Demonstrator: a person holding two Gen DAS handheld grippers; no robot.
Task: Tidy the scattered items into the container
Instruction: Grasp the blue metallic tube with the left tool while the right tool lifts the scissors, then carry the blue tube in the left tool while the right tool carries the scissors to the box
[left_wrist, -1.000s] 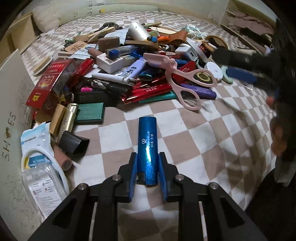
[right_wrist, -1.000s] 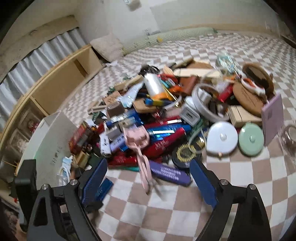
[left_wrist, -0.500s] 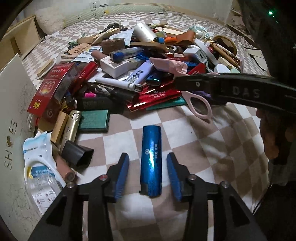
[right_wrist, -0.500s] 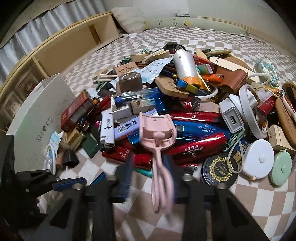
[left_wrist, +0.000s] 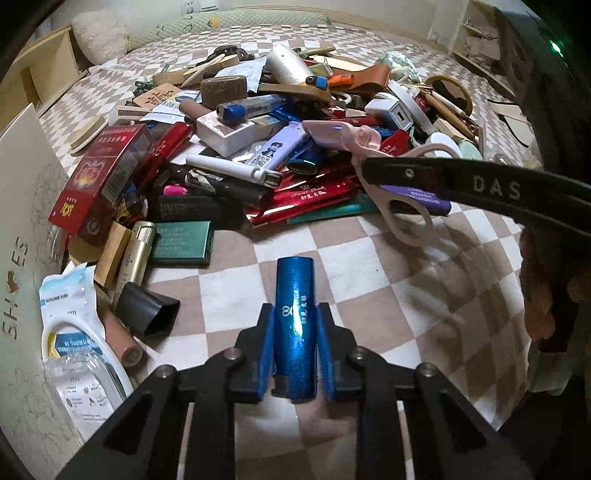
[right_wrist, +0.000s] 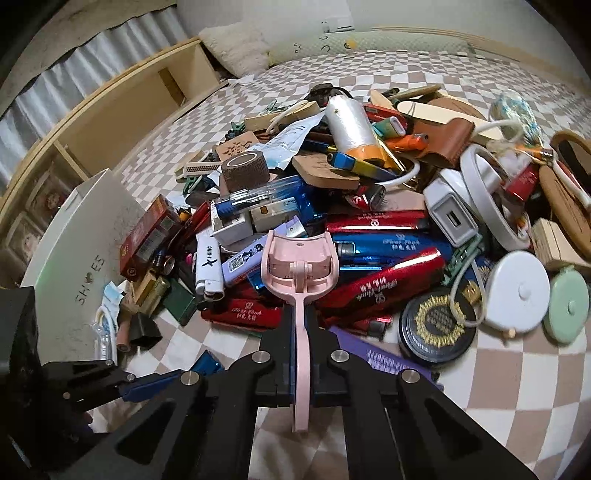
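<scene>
Both tools are loaded: the left tool (left_wrist: 294, 350) is pinching a shiny blue metallic lighter tube (left_wrist: 295, 317) just over the checkered bedspread (left_wrist: 388, 288), and the right tool (right_wrist: 302, 354) is clamped on the thin handle of a pink plastic eyelash curler (right_wrist: 300, 273) at the pile's edge. The white shoebox container (right_wrist: 70, 251) sits off to the left. Risk-wise, that skinny curler handle looks like it could twist or slip, and its head might snag the neighbouring red lighters (right_wrist: 380, 288). The box's inside isn't visible, so there's no telling how full it is.
</scene>
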